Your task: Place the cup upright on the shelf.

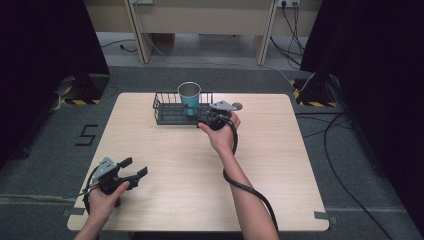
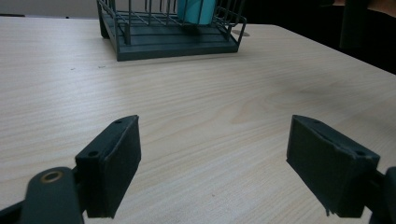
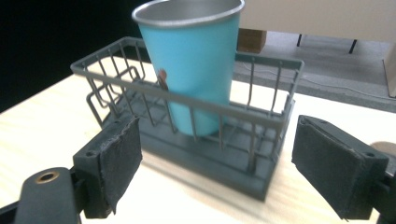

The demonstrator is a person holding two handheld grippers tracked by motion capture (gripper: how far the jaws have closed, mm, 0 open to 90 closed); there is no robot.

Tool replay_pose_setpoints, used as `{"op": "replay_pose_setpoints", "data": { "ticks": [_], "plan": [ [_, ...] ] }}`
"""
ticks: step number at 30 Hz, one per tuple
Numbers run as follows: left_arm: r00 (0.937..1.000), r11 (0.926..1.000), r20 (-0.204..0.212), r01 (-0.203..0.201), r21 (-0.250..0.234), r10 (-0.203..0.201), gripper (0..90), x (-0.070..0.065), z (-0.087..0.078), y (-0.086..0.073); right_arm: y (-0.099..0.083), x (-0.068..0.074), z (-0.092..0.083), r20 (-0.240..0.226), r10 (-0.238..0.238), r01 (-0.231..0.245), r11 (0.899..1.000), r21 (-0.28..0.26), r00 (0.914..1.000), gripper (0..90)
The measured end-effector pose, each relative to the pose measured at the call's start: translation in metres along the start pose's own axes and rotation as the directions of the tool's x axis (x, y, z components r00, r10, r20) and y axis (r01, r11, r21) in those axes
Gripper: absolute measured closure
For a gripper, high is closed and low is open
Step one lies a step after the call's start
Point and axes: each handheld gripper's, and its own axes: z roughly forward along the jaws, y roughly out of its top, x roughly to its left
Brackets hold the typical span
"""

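Here, a teal cup [image 1: 190, 98] with a metal rim is shown standing upright inside a dark wire rack [image 1: 172, 114] at the far middle of a light wooden table [image 1: 165, 170]. In the left gripper view the cup [image 2: 196, 10] is cut off by the top edge, so that only its lower wall is seen behind the rack's [image 2: 173, 42] bars. In the right gripper view the cup's [image 3: 194, 60] base is partly screened by the front bars of the rack [image 3: 210, 154], and a small reddish mark on its wall cannot be made out clearly.

The right gripper [image 1: 216, 119] is held just beside the rack's right end, its jaws set wide apart with nothing between them; the rack's near corner is framed between the jaws in its own view. The left gripper [image 1: 131, 168] is held near the table's near-left corner, well apart from the rack, jaws likewise spread wide over bare wood. A small round object [image 1: 237, 106] at the right gripper's far side is partly hidden by the grey plate.

The table is set on grey carpet [image 1: 45, 145], on which a dark "5" [image 1: 86, 135] is marked. Black curtains [image 1: 40, 35] are hung at both sides, and cables [image 1: 340, 150] are trailed across the floor at right.
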Motion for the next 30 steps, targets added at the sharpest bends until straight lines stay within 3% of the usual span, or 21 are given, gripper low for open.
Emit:
{"op": "replay_pose_setpoints", "data": {
  "ticks": [7, 13, 30],
  "plan": [
    [1.0, 1.0, -0.003, 0.0, 0.002, 0.0, 17.4, 0.0, 0.0, 0.0, -0.012, -0.007, -0.021, 0.0, -0.012, 0.011, 1.0, 0.014, 0.9999, 17.6],
    [1.0, 1.0, -0.007, -0.002, 0.002, 0.002, 17.4, 0.001, -0.001, -0.001, -0.032, -0.02, -0.054, 0.005, -0.011, 0.011, 0.999, 0.035, 0.9999, 18.3],
    [0.9998, 0.9999, -0.018, -0.011, 0.006, 0.011, 17.4, 0.001, -0.004, -0.001, -0.101, -0.046, -0.146, 0.037, 0.005, -0.006, 0.999, 0.032, 0.9993, 19.3]
  ]
}}
